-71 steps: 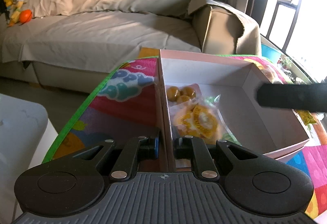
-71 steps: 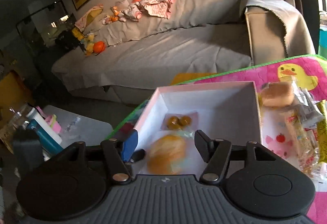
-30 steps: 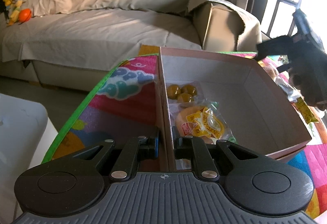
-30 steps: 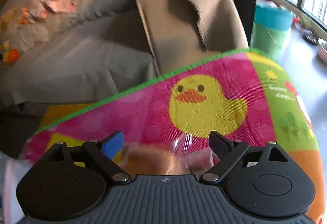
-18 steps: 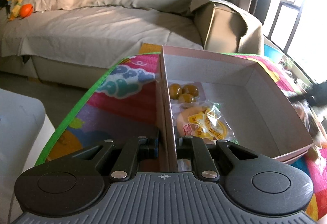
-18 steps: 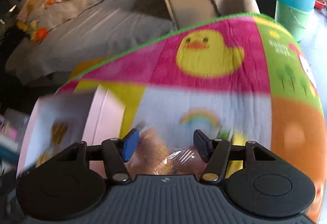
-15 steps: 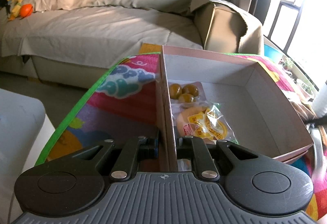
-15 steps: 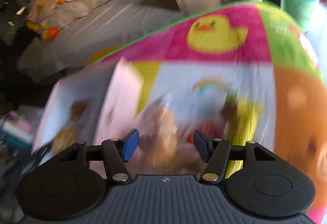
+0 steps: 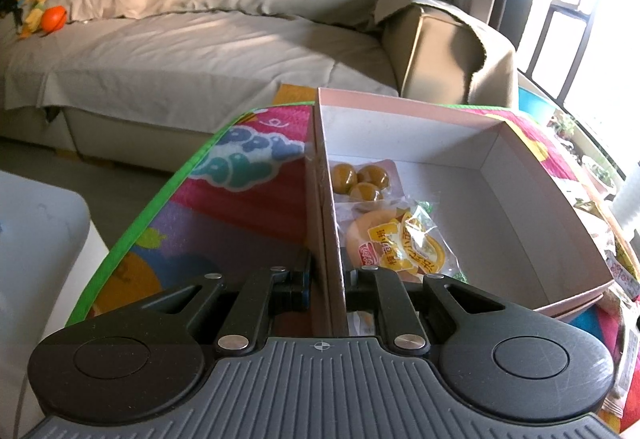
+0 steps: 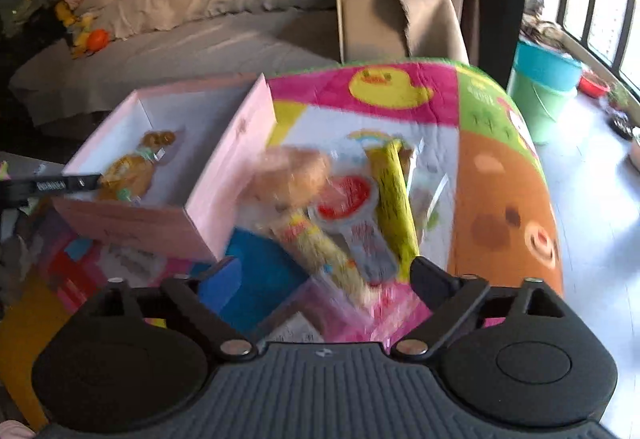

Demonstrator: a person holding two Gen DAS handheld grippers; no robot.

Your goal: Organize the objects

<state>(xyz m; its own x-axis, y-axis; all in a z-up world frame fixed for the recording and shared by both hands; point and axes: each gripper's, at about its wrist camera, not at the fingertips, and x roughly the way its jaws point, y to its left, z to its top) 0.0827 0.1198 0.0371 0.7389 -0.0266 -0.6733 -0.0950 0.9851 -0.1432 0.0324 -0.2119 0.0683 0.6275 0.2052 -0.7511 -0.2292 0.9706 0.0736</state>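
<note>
Your pink box (image 9: 520, 175) sits unmoved on the play mat (image 10: 500, 199), your left gripper (image 9: 326, 279) still clamped on its near wall. Your right gripper (image 10: 324, 275) has pulled back from the snack pile (image 10: 340, 207) beside the box, its jaws now spread and empty. So two packets stay boxed, the bun packet (image 9: 396, 243) and the small round snacks (image 9: 362, 179); the next grab remains ahead.

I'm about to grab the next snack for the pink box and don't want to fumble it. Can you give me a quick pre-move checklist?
1. Left gripper clamped on pink box wall: ok.
2. Right gripper open and empty: ok.
3. Free room in the box beside the wrapped bun: ok.
4. Snack pile lies ahead of the right gripper: ok.
5. Which snack is on top: cannot tell, view blurred.
</note>
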